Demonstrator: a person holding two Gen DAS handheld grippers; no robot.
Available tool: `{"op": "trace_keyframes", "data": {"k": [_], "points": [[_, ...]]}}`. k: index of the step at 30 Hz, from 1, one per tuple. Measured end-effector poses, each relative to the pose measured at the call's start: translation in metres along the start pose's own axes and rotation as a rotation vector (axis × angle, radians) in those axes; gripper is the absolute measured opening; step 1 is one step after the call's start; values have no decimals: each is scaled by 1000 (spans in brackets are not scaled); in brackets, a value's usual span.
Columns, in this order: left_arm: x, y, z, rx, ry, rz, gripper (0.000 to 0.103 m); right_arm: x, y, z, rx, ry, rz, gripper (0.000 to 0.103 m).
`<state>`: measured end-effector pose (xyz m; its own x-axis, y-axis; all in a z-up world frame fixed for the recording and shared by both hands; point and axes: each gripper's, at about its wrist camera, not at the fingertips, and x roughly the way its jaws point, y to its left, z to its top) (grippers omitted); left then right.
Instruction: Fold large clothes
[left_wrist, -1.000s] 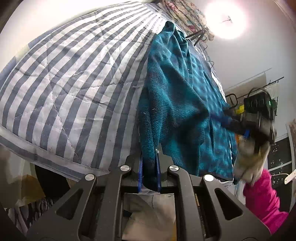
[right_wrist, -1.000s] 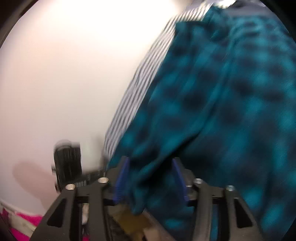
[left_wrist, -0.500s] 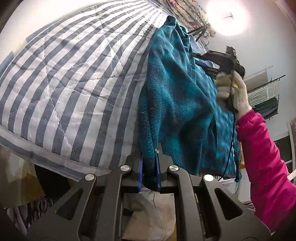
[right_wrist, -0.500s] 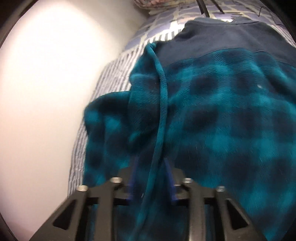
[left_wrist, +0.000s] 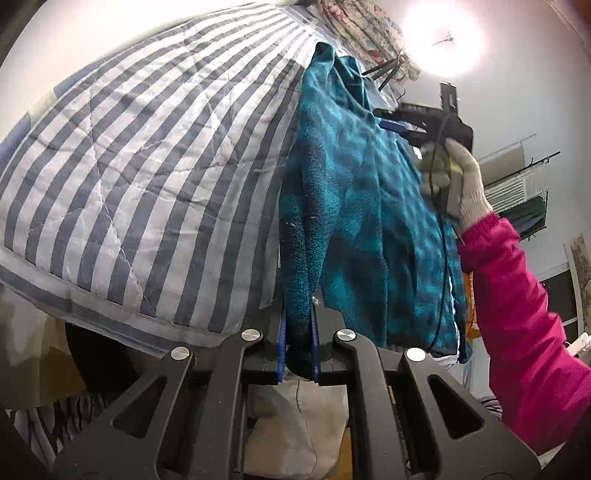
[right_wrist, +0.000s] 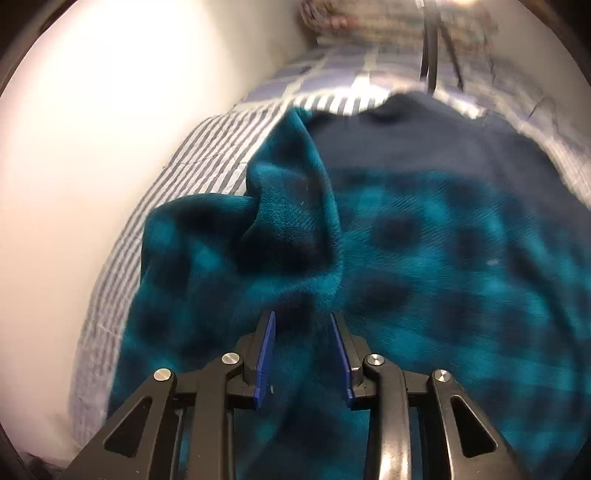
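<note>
A teal plaid fleece garment (left_wrist: 354, 206) with a dark navy yoke (right_wrist: 424, 136) lies on a striped quilt (left_wrist: 147, 155). My left gripper (left_wrist: 297, 343) is shut on the garment's near edge, which hangs bunched between the blue pads. In the left wrist view my right gripper (left_wrist: 391, 123) hovers over the far part of the fleece, held by a gloved hand (left_wrist: 458, 184) with a pink sleeve (left_wrist: 517, 295). In its own view the right gripper (right_wrist: 301, 321) has its jaws opening; the fleece lies under the gap and the pads do not press on it. A folded-over sleeve (right_wrist: 291, 206) lies just ahead.
The quilt's near edge (left_wrist: 110, 314) drops off to cluttered bags (left_wrist: 288, 424) below. A pale wall (right_wrist: 92, 147) borders the bed on the left in the right wrist view. Patterned bedding (left_wrist: 365, 26) and a bright ceiling lamp (left_wrist: 443, 40) lie beyond the garment.
The right gripper travelled from the garment's near hem toward its far end, closed on a fold of fleece on the way, and now stands wider with the fold lying ahead. The left gripper kept still.
</note>
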<state>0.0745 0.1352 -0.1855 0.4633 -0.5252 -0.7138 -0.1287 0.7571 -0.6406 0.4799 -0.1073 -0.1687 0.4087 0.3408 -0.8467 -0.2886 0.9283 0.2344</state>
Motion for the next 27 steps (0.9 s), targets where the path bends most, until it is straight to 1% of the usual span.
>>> {"op": "trace_keyframes", "data": {"k": [2,4,5,7,8,10,12,13,15,16,17,18,19,21,22,23,24,27], "points": [[-2,-3,1,10,-8,1,8,-24,18,-17,-25,-23,101,32],[-4,-6,2,26,-20,5,8,-36,41,-36,-83,-21,165,32],[-5,-9,2,34,-27,2,8,-35,55,-47,-123,-10,171,32],[-8,-19,2,65,-45,8,8,-25,71,-63,-159,21,169,32],[-10,-24,2,78,-53,9,8,-17,74,-71,-157,47,169,32],[-12,-34,2,102,-68,6,8,4,73,-75,-126,95,162,32],[-15,-45,2,138,-85,9,8,19,69,-83,-116,159,149,35],[-14,-49,2,150,-90,11,8,28,67,-85,-118,193,142,38],[-12,-58,2,180,-98,21,8,31,65,-80,-82,212,139,38],[-10,-62,1,195,-98,20,8,25,64,-77,-60,209,130,38],[-9,-66,1,208,-98,20,8,14,66,-71,-41,184,133,39],[-8,-71,-1,227,-100,26,8,7,68,-65,-36,166,152,40],[-7,-75,-2,245,-102,33,8,-4,74,-61,-32,150,184,42],[-2,-84,-4,279,-100,43,8,-18,90,-54,-43,139,225,57],[0,-86,-5,287,-98,44,8,-22,102,-51,-70,135,229,68],[3,-90,-6,298,-95,46,8,-25,116,-49,-106,133,213,70],[6,-93,-6,308,-94,51,8,-24,126,-48,-133,137,199,70],[12,-102,-9,339,-94,56,8,-1,155,-48,-220,202,122,70]]}}
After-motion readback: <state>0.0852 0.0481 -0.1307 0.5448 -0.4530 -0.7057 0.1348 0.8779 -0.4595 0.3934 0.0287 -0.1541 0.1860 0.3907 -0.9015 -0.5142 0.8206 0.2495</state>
